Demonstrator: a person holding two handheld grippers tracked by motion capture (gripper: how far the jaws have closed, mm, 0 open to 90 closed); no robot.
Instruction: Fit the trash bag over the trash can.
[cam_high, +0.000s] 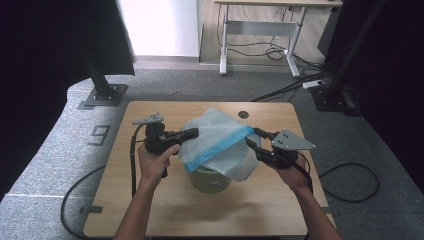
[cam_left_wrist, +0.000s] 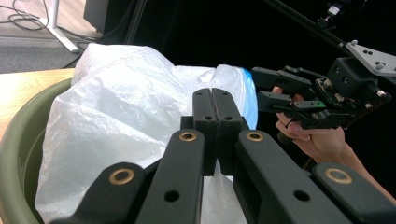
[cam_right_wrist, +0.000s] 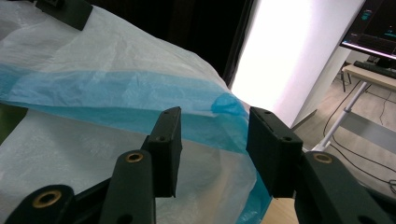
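Thin translucent plastic bag (cam_high: 215, 135), matt wooden table (cam_high: 150, 200)

The high view is evenly lit from above, with soft shadows on the pale wooden desk (cam_high: 165, 205) and dark curtains at both sides. A bright white wall panel (cam_right_wrist: 299, 51) beyond the right gripper's jaws glares, overexposed. The close black jaws look slightly soft.
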